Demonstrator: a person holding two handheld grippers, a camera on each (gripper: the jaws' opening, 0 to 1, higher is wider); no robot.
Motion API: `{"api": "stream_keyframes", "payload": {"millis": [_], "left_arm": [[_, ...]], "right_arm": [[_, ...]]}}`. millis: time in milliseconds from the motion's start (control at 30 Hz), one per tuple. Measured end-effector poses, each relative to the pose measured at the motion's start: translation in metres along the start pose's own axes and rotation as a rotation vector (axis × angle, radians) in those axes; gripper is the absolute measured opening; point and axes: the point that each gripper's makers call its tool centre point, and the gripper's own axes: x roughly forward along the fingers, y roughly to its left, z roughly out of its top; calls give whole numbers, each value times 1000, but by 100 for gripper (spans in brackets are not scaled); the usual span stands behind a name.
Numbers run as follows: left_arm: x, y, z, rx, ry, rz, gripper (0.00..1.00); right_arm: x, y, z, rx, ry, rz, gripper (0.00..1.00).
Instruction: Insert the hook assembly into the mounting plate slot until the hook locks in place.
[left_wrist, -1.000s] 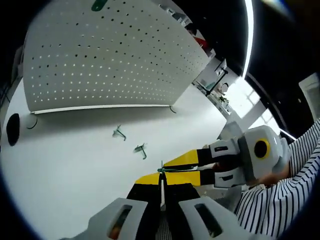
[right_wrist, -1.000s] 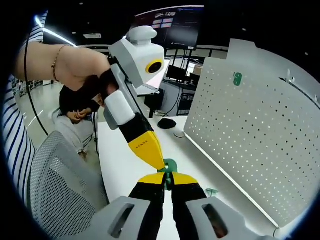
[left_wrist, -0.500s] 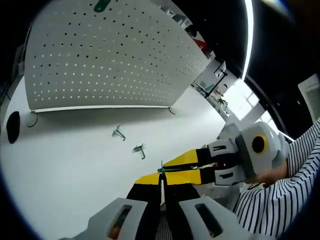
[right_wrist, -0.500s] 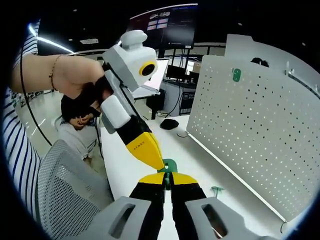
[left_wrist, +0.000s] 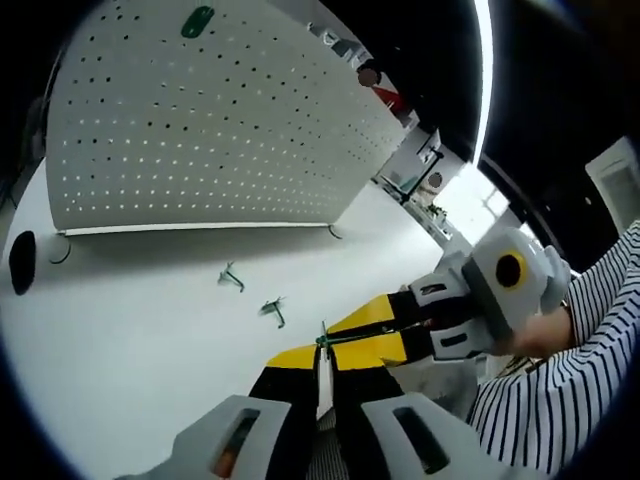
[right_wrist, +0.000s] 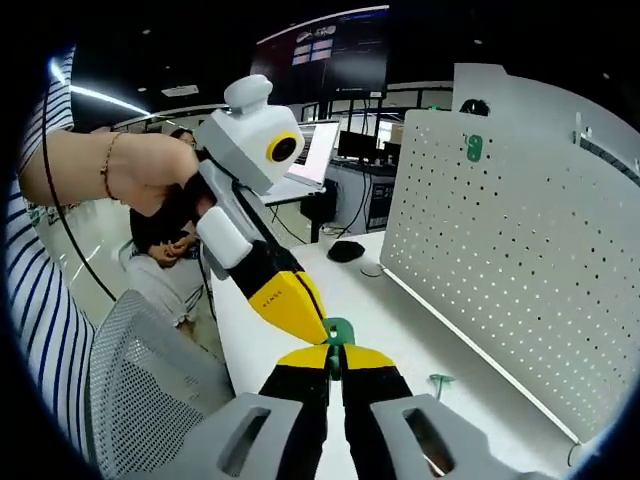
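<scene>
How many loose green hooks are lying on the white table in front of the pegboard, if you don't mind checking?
2: one hook nearer the pegboard, the other hook closer to the grippers. A further green piece is held between the two grippers; others may be hidden.

Between your grippers and the pegboard the white table lies mostly open. Two small green hooks lie mid-table, near the board's lower edge, and a dark round object sits by the table's left edge. A mesh chair stands beside the table's near edge.
</scene>
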Motion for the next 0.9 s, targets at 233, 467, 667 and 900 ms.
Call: {"api": "stream_keyframes", "payload": {"millis": [233, 467, 667, 900], "left_arm": [[-4, 16, 2, -6, -35, 60, 23], [-11, 22, 6, 5, -70, 96, 43], [-14, 22, 7, 52, -120, 119, 56], [-15, 30, -2, 46, -142, 160, 67]], "right_arm": [[2, -1, 0, 16, 11, 3, 1], [2, -1, 3, 33, 5, 4, 1], [3, -10, 12, 48, -19, -34, 1], [4, -19, 25, 42, -69, -107, 1]]}}
